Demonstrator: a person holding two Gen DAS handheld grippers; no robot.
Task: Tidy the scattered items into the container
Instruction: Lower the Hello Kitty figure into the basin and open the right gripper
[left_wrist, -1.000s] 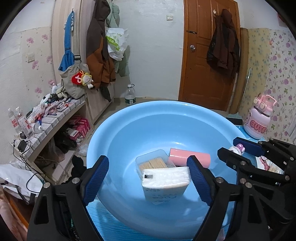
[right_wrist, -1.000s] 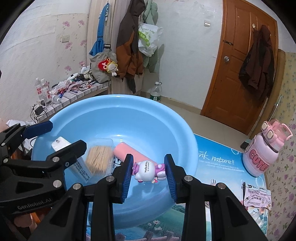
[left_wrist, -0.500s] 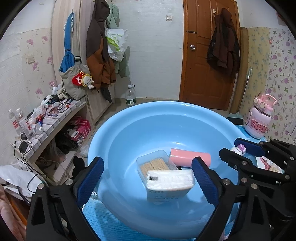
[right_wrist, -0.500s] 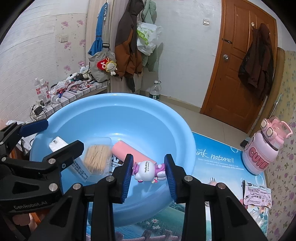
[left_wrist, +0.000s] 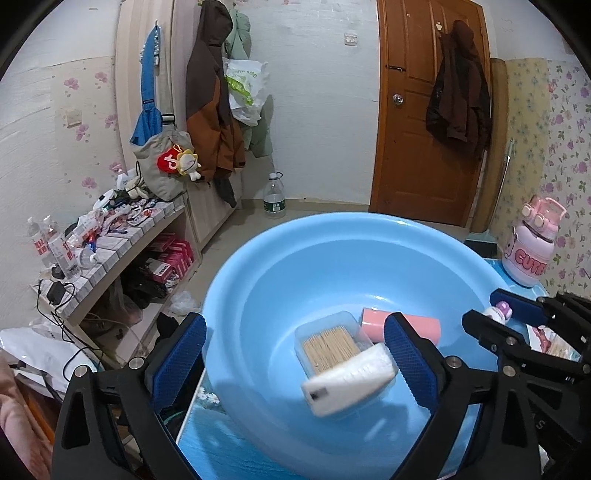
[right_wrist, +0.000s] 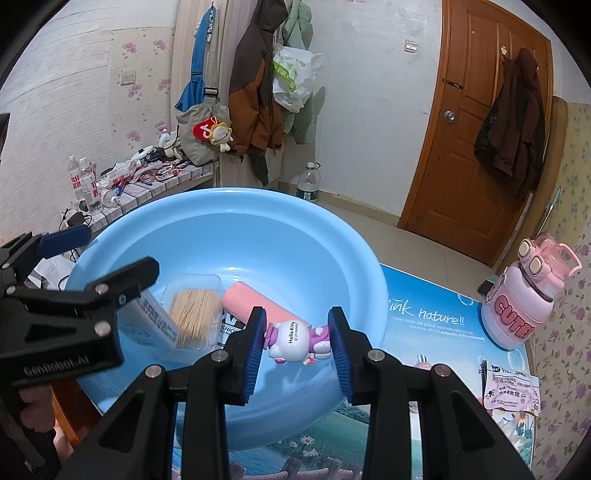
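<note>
The small plastic figure (right_wrist: 295, 341), white and pink with "Hello Kitty" printed on its side, is pinched between the ribbed blue pads of the right gripper (right_wrist: 297, 345), above the near rim of the round, glossy blue basin (right_wrist: 236, 236). The left gripper (left_wrist: 295, 363) stands wide open, holding nothing. Below it, in the basin, a soft white tissue pack (left_wrist: 349, 382) lies tilted beside a clear box of wooden toothpicks (left_wrist: 328, 349) and a pink roll (left_wrist: 400, 325). A pink bottle (right_wrist: 524, 299) reads "CUTE"; the table mat (right_wrist: 428, 321) reads "nature!!".
</note>
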